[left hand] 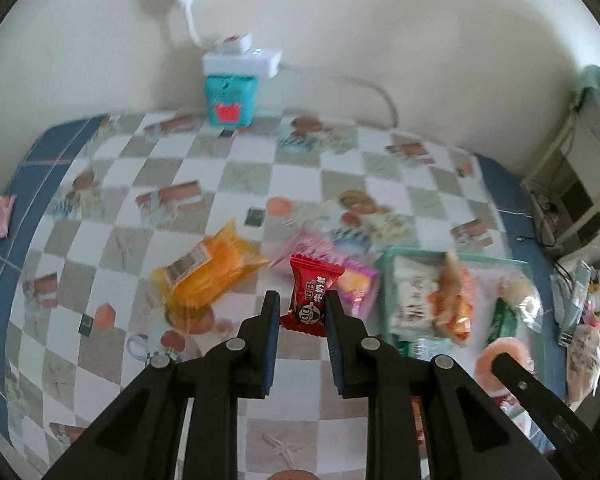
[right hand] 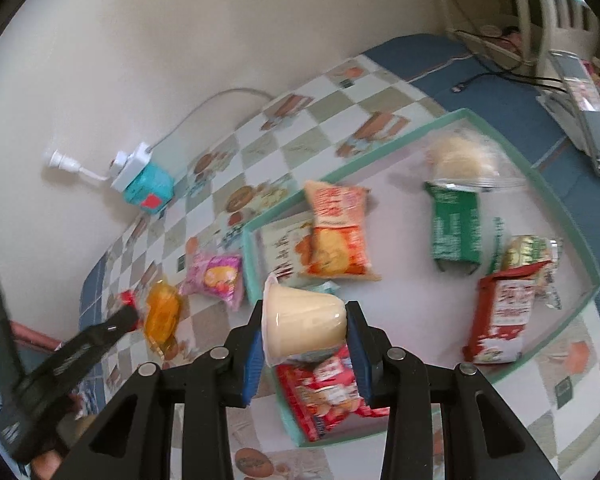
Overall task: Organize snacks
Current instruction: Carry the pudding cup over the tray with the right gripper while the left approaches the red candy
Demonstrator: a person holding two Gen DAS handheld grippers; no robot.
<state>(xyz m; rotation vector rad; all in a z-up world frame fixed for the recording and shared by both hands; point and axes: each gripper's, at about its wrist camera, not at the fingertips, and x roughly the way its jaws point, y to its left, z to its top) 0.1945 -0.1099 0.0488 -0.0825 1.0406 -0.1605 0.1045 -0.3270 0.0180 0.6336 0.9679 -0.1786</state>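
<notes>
My left gripper (left hand: 302, 300) is shut on a red candy packet (left hand: 310, 296) and holds it above the checkered table. An orange packet (left hand: 208, 272) and a pink packet (left hand: 332, 268) lie on the table beyond it. My right gripper (right hand: 306, 320) is shut on a cream jelly cup (right hand: 302, 322), held on its side above the near corner of the green-rimmed tray (right hand: 560, 200). The tray holds several snack packets, among them an orange one (right hand: 338, 236), a green one (right hand: 456, 224) and a red one (right hand: 504, 316). The left gripper also shows in the right wrist view (right hand: 126, 314).
A teal box (left hand: 230, 98) with a white power strip (left hand: 242, 60) on top stands by the far wall. A cable runs along the wall. More bags (left hand: 584, 320) lie off the table's right edge. White furniture (right hand: 540, 8) stands beyond the tray.
</notes>
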